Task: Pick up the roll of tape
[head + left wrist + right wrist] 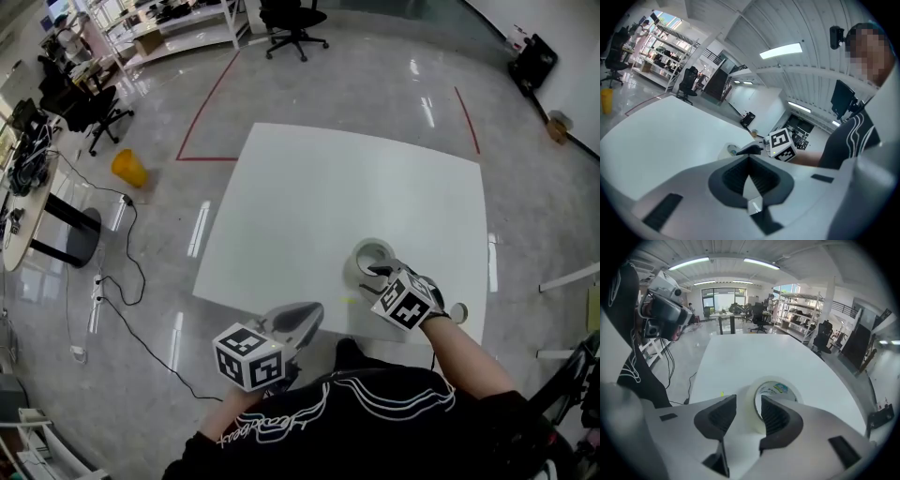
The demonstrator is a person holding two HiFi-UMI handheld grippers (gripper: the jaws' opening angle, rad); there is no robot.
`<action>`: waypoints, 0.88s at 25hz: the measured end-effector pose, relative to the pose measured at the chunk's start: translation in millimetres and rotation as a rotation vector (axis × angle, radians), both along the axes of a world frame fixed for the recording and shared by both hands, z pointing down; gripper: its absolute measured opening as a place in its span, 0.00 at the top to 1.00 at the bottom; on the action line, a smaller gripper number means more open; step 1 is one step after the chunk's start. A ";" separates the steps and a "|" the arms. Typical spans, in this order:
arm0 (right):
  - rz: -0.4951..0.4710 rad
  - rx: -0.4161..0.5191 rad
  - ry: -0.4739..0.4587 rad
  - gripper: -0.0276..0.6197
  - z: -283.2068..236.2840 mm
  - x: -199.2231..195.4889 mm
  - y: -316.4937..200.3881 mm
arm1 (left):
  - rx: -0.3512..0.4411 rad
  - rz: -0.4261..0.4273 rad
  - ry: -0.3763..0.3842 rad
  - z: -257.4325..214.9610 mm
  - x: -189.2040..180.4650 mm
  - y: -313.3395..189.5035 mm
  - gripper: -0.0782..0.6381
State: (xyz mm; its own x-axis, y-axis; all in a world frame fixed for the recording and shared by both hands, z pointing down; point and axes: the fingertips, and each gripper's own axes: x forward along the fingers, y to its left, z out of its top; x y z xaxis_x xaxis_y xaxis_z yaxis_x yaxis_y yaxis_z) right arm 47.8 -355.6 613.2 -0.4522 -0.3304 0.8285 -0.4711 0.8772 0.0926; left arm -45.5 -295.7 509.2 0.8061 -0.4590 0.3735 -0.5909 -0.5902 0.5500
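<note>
The roll of tape [360, 255], pale with a printed core, lies flat on the white table [328, 187] near its front right corner. My right gripper [378, 274] points steeply down over the roll's near side. In the right gripper view the gripper [748, 404] stands open astride the roll's [794, 390] near wall, one jaw inside the core and the other outside with a gap. My left gripper [314, 314] hovers by the table's front edge, left of the roll, with its jaws shut and empty. The left gripper view shows this gripper [748, 157], the roll [729, 150] and the right gripper's marker cube [782, 144].
A small round object [457, 312] sits at the table's front right edge. On the floor to the left are a yellow bin [129, 168], cables [131, 272] and office chairs [94, 108]. Red lines [206, 112] mark the floor beyond the table.
</note>
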 end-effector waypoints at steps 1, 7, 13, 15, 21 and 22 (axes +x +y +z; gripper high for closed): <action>0.003 -0.007 0.012 0.72 5.2 -0.7 -0.6 | -0.003 -0.003 -0.001 1.7 -1.4 1.2 0.89; 0.009 -0.005 0.085 0.73 23.5 2.6 -9.4 | -0.022 -0.017 0.000 7.0 -2.5 3.9 0.89; -0.017 0.005 0.161 0.76 30.1 1.4 -9.7 | -0.026 -0.019 0.002 8.9 -4.3 7.3 0.89; -0.024 -0.008 0.166 0.76 29.7 3.7 -10.0 | -0.027 -0.019 0.003 7.8 -1.3 7.8 0.89; -0.050 -0.015 0.169 0.78 30.8 4.4 -10.7 | -0.025 -0.015 0.001 7.5 1.6 11.3 0.89; -0.050 -0.015 0.169 0.79 30.2 3.9 -10.8 | -0.024 -0.016 0.000 6.4 0.4 12.1 0.89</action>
State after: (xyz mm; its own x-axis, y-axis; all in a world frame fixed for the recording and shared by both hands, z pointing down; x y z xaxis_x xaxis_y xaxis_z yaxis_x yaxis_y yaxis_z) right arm 51.7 -366.4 643.4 -0.3216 -0.2980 0.8987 -0.4057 0.9010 0.1536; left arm -45.0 -283.7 515.7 0.7989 -0.4624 0.3847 -0.6000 -0.5675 0.5638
